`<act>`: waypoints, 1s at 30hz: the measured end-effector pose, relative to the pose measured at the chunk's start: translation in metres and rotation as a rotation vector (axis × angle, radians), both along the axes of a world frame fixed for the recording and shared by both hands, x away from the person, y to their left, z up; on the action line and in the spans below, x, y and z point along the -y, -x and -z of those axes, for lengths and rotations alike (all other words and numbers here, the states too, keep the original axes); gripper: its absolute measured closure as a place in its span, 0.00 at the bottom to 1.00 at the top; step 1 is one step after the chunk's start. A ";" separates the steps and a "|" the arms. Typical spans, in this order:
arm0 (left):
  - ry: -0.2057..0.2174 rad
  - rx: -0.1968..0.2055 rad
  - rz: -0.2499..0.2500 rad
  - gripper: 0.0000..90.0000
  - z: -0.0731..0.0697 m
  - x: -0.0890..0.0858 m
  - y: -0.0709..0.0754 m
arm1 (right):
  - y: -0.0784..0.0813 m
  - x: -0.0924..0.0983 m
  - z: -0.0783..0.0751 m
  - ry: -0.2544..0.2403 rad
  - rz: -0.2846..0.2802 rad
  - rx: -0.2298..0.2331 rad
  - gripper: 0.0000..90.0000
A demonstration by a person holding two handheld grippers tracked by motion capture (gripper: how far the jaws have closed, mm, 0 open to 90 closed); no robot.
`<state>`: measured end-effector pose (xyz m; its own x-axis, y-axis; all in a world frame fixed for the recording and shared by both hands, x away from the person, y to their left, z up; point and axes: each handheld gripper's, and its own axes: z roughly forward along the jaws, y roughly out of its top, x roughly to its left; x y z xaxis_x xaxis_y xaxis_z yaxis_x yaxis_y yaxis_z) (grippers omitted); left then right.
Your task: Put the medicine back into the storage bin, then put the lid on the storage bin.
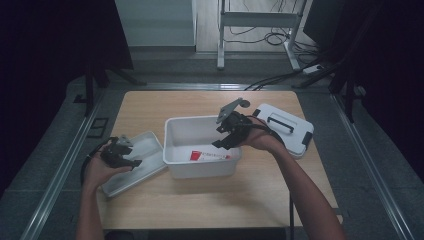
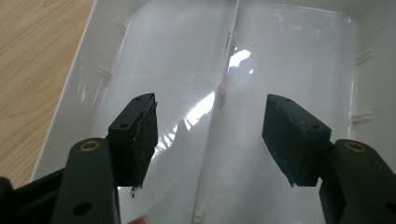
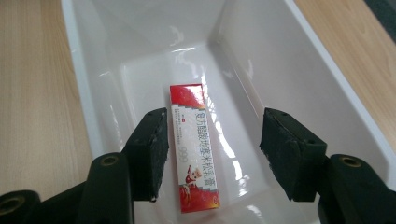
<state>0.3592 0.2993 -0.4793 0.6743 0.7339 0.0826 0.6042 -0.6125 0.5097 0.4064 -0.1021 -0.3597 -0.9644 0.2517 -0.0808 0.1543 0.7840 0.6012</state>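
While the bin's (image 1: pixel 200 167) near wall hides part of the red-and-white carton (image 3: pixel 194 144), the right gripper (image 3: pixel 212 154) hangs released above it; the left gripper (image 2: pixel 210 140) gapes over the tray (image 2: pixel 289 51).

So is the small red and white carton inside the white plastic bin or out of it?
Inside. The red and white carton lies flat on the floor of the white plastic bin, below the open right gripper, untouched.
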 end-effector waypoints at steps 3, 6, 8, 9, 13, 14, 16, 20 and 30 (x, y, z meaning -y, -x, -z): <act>-0.019 -0.013 0.000 0.40 0.002 -0.002 0.000 | 0.006 0.009 -0.001 -0.045 0.003 0.013 0.46; -0.048 -0.035 0.013 0.40 0.005 -0.003 0.001 | 0.011 0.016 0.001 -0.064 0.005 0.015 0.46; -0.066 -0.063 0.027 0.41 0.005 -0.005 -0.001 | 0.013 0.019 0.001 -0.068 0.004 0.018 0.46; -0.070 -0.073 0.031 0.43 0.005 -0.006 -0.004 | 0.014 0.022 0.000 -0.075 0.008 0.016 0.46; -0.078 -0.130 0.059 0.49 0.005 -0.009 -0.015 | 0.016 0.025 -0.002 -0.082 0.008 0.023 0.46; -0.069 -0.158 0.084 0.51 0.006 -0.010 -0.019 | 0.017 0.025 -0.002 -0.084 0.010 0.024 0.46; -0.038 -0.191 0.100 0.58 0.006 -0.013 -0.023 | 0.019 0.026 -0.002 -0.078 0.009 0.024 0.46; -0.003 -0.260 0.137 0.70 0.005 -0.017 -0.029 | 0.019 0.028 -0.001 -0.070 0.009 0.022 0.46; 0.007 -0.343 0.180 0.96 0.004 -0.019 -0.038 | 0.021 0.031 0.001 -0.069 0.017 0.032 0.46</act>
<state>0.3968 0.3185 -0.4835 0.7799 0.6011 -0.1745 0.6234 -0.7215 0.3013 0.3856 -0.1327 -0.3603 -0.9571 0.2744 -0.0934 0.1474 0.7380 0.6585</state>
